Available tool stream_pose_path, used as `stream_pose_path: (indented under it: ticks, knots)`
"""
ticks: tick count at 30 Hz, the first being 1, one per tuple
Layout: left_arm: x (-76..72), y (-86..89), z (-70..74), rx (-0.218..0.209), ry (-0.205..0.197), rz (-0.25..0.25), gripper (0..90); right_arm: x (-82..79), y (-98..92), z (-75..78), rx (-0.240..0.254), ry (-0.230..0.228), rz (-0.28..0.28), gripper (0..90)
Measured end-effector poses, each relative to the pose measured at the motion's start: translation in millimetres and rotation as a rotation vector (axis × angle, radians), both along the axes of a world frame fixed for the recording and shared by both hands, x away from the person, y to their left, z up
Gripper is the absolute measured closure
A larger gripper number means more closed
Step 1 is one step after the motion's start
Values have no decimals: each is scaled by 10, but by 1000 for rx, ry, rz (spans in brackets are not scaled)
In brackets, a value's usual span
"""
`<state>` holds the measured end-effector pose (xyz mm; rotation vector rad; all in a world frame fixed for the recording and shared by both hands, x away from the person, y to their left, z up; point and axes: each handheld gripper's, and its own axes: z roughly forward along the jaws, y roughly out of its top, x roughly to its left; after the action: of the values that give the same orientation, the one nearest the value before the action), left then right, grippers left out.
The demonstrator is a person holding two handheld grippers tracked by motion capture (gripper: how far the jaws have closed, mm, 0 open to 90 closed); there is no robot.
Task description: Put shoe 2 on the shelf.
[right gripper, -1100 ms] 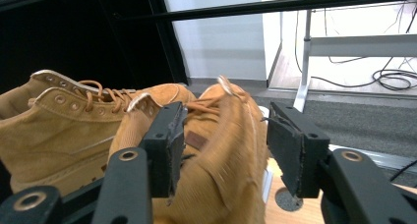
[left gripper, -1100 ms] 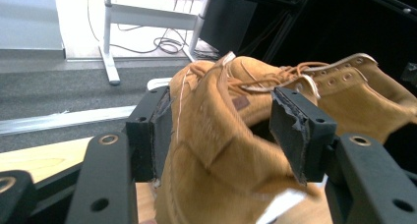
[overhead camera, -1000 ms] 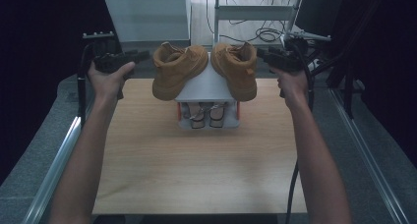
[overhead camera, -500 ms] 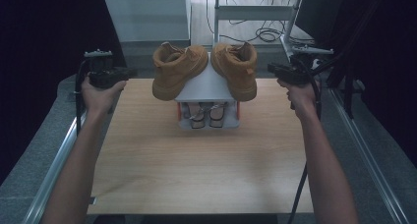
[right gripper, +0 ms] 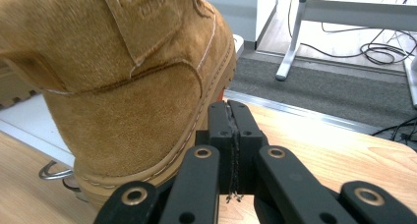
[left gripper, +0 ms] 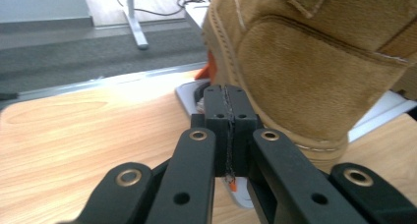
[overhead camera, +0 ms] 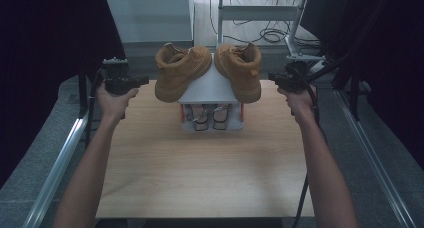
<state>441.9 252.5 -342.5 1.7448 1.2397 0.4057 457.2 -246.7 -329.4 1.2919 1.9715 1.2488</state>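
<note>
Wooden table [overhead camera: 200,173]: both grippers [overhead camera: 131,82] [overhead camera: 280,79] just snapped shut, empty, flanking the boots [overhead camera: 181,70] — next, open and grab one.

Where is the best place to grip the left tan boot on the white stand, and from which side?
Probably the heel of the left boot, approached from its outer left side, where the left gripper already is. The heel faces that way, firm and narrow enough for the jaws once they open.

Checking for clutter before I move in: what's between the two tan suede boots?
In the high view, only the white sloped stand separates the left tan suede boot from the right one.
</note>
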Motion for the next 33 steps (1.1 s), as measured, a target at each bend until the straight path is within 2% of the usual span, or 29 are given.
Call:
stream_pose_path:
  ticks: [2, 9, 12, 16, 29, 33]
  knots:
    - [19, -34, -4, -17, 2, -18, 900, 11, 37, -30, -6, 0, -2, 897]
    - [50, -160, 4, -6, 6, -50, 900, 33, 156, -81, -30, -9, 19, 897]
    - [50, -180, 14, -2, 2, -39, 900, 49, 179, -96, -35, -5, 21, 898]
    - [67, -162, 18, -22, 16, -43, 900, 59, 217, -108, -33, -1, 28, 897]
    - [64, -245, 64, -11, 15, -22, 900, 84, 246, -113, -8, 10, 19, 899]
    - [64, -314, 64, -30, 10, -29, 900, 82, 266, -116, -9, 8, 11, 900]
